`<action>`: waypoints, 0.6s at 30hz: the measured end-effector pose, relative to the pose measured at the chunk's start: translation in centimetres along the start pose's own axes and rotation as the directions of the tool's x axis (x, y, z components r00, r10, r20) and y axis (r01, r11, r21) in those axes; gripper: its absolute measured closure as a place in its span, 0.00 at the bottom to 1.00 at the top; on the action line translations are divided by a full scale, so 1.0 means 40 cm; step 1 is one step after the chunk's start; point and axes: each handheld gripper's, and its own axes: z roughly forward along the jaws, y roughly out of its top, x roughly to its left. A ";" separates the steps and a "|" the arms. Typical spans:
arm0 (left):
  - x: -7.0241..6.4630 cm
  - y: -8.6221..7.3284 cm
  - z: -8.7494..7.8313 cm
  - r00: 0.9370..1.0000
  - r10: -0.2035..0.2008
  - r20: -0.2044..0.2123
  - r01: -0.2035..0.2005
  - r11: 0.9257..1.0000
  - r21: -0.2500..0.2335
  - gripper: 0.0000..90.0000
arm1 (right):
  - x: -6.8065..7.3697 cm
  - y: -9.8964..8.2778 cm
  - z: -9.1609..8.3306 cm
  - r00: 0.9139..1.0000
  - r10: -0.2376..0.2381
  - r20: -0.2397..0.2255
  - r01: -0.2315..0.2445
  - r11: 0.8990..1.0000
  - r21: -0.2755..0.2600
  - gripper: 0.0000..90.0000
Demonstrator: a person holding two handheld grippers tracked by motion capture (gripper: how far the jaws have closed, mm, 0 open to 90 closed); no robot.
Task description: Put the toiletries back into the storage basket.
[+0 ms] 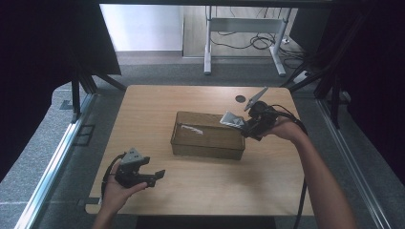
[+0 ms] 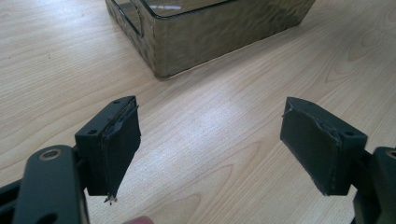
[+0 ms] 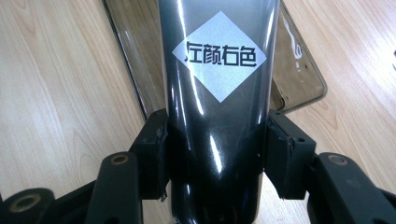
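Over box corner: right gripper (image 1: 244, 128) clamps glossy black tube (image 3: 217, 116), long axis pointing toward smoky plastic box (image 1: 207, 143).
Left gripper (image 1: 160, 174): low, jaws wide, holding nothing.

A light wood-grain desk (image 1: 157, 100) with rounded corners carries a smoky translucent rectangular box (image 1: 207, 138), which stands directly on it near the middle. Beyond the box, toward the far edge, a small dark round disc (image 1: 240, 98) sits on the desk surface, well apart from the box.
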 end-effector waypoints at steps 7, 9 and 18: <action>0.001 0.000 0.000 1.000 0.001 0.000 -0.001 1.000 0.001 0.23 | 0.000 0.014 0.015 1.000 -0.013 -0.007 0.013 1.000 0.006 0.53; 0.001 -0.001 0.001 1.000 0.002 -0.001 -0.002 1.000 0.001 0.23 | 0.000 0.019 0.022 1.000 -0.016 -0.009 0.016 1.000 0.005 0.52; 0.000 0.000 0.002 1.000 0.004 0.003 -0.004 1.000 0.003 0.23 | 0.001 0.039 0.044 0.999 -0.041 -0.027 0.041 0.999 0.009 0.52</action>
